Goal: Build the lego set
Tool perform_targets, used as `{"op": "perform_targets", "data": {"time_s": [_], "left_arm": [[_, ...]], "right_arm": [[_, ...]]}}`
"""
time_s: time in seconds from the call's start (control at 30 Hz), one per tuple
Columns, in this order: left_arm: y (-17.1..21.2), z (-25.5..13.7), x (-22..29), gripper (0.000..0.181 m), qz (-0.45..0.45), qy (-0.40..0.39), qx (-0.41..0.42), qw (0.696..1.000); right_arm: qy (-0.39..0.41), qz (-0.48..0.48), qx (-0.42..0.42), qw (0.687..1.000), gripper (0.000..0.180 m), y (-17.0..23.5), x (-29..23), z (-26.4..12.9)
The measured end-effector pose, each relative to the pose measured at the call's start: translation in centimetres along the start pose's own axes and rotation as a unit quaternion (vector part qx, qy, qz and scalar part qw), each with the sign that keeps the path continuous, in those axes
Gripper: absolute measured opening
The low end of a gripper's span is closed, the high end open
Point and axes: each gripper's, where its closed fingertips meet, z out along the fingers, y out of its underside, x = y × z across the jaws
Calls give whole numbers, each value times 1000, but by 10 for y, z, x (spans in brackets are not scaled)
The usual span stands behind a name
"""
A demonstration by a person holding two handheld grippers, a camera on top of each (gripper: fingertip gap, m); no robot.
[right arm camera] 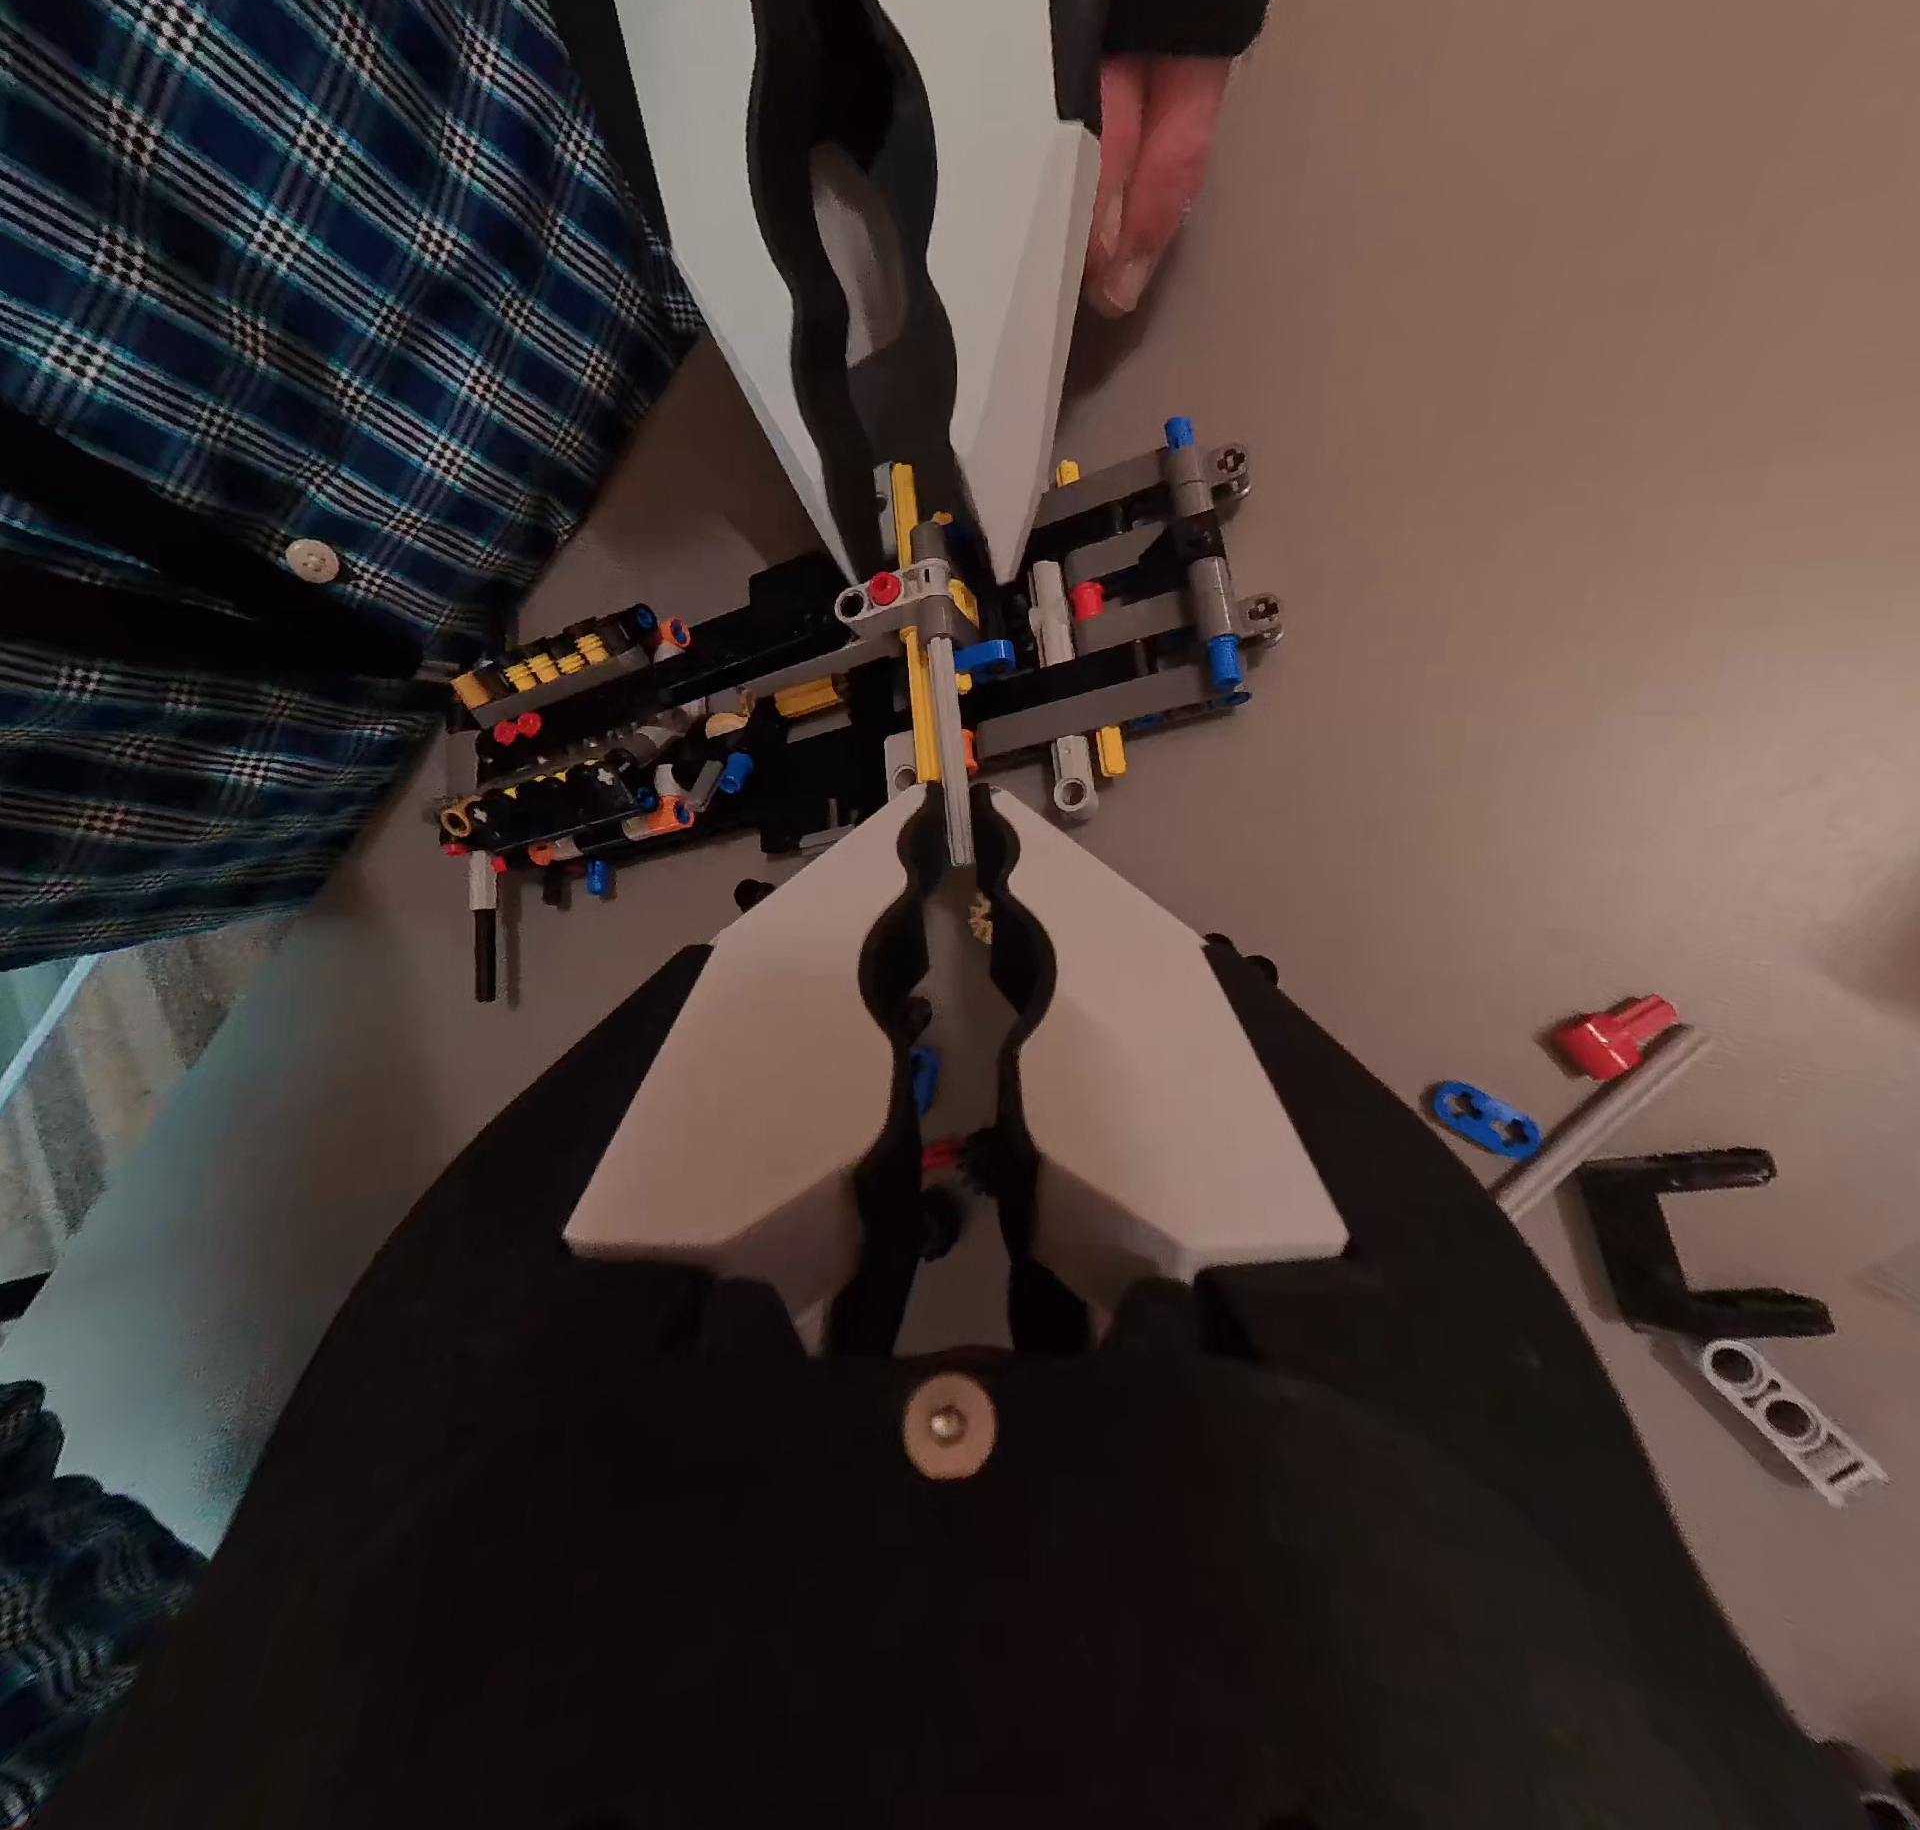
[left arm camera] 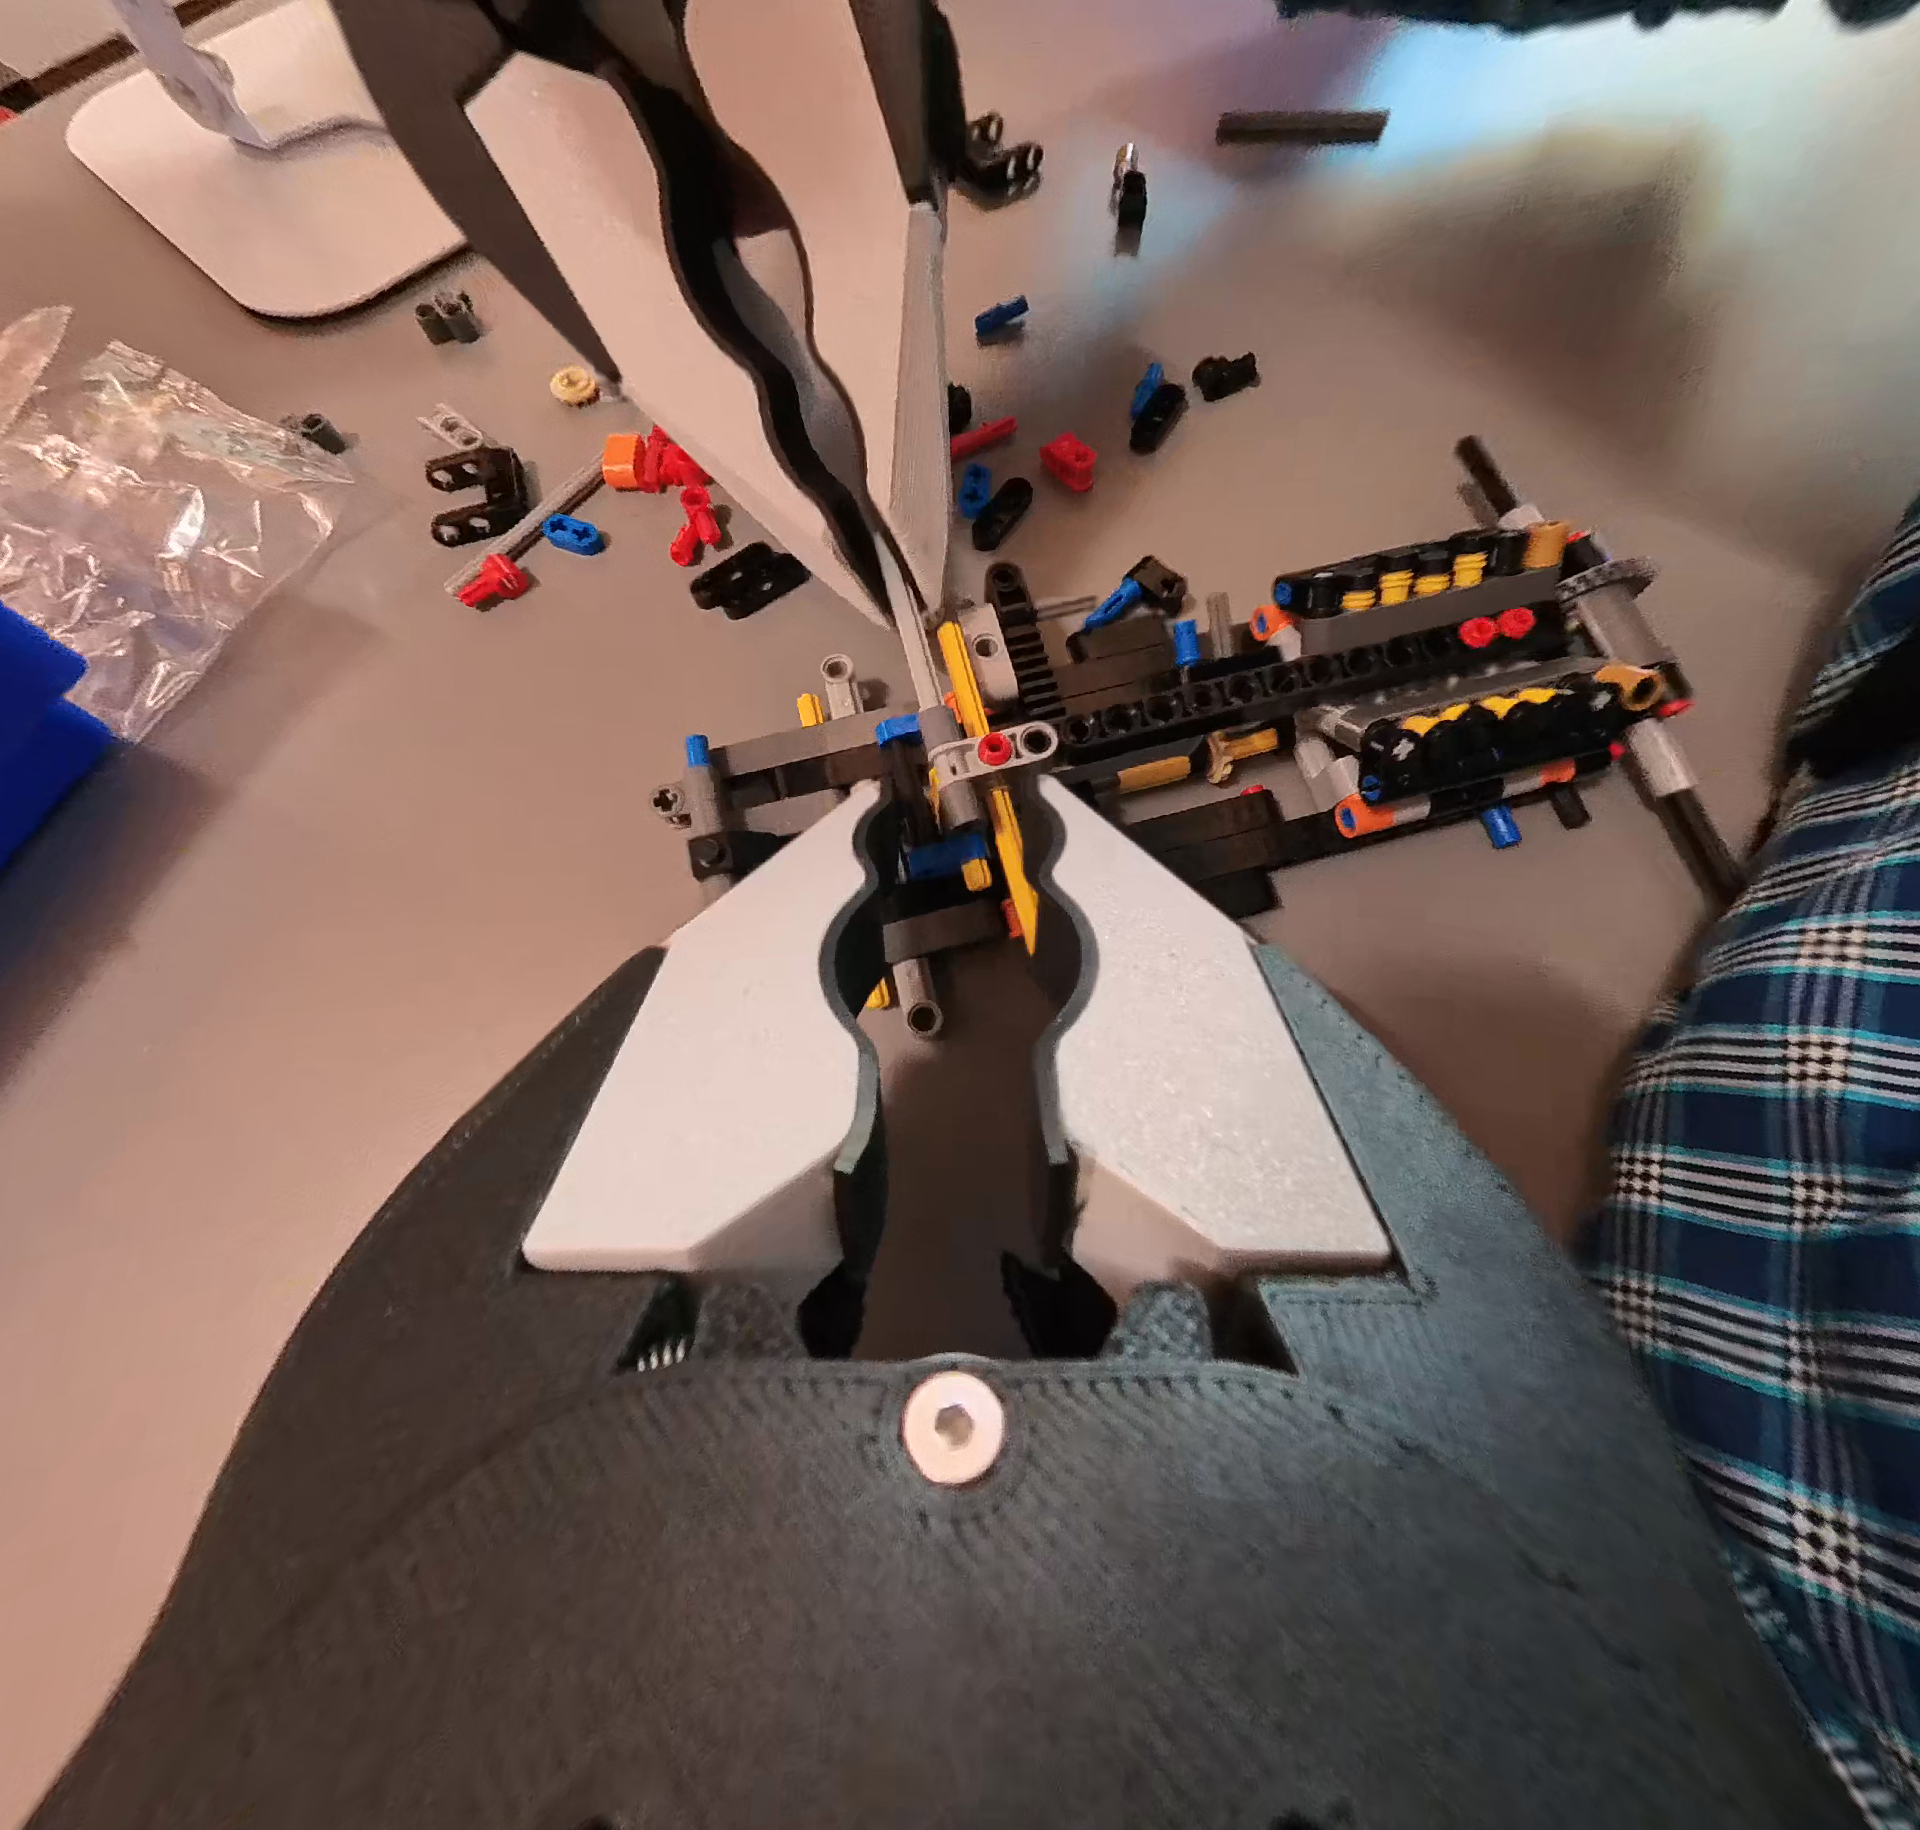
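A long lego assembly [left arm camera: 1351,710] of black and grey beams with yellow, blue, red and orange pins lies flat on the table; it also shows in the right wrist view [right arm camera: 727,637]. My left gripper [left arm camera: 961,793] is shut around the assembly's narrow middle section, with a yellow axle [left arm camera: 1003,824] between its pads. It comes in from the top of the right wrist view [right arm camera: 930,575]. My right gripper [right arm camera: 954,804] is shut on a light grey axle [right arm camera: 948,731] whose far end sits in the assembly by a grey connector with a red pin [right arm camera: 885,591]. The right gripper [left arm camera: 914,606] enters from above in the left wrist view.
Loose lego parts [left arm camera: 1065,461] lie scattered behind the assembly. A crumpled plastic bag [left arm camera: 135,513], a blue box [left arm camera: 31,731] and a white stand base [left arm camera: 260,211] are on the left. A black U-frame [right arm camera: 1683,1240], a blue link [right arm camera: 1486,1117] and a red piece [right arm camera: 1610,1037] lie nearby. A plaid sleeve [left arm camera: 1787,1157] borders the table. The left gripper's tips are roughly 4 centimeters from the right gripper's. The right tips stand about 10 centimeters off the blue link [right arm camera: 1486,1117]. It turns up in the left wrist view [left arm camera: 580,535] as well.
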Motion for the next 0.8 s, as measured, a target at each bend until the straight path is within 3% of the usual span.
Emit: {"op": "perform_targets", "data": {"time_s": [0.37, 0.8], "left_arm": [[5, -8, -1, 5, 8, -8, 4, 1000], [3, -7, -2, 0, 17, -35, 0, 999]], "right_arm": [[56, -15, 2, 998, 2, 7, 0, -3], [72, -40, -9, 997, 1, 10, -1, -1]]}}
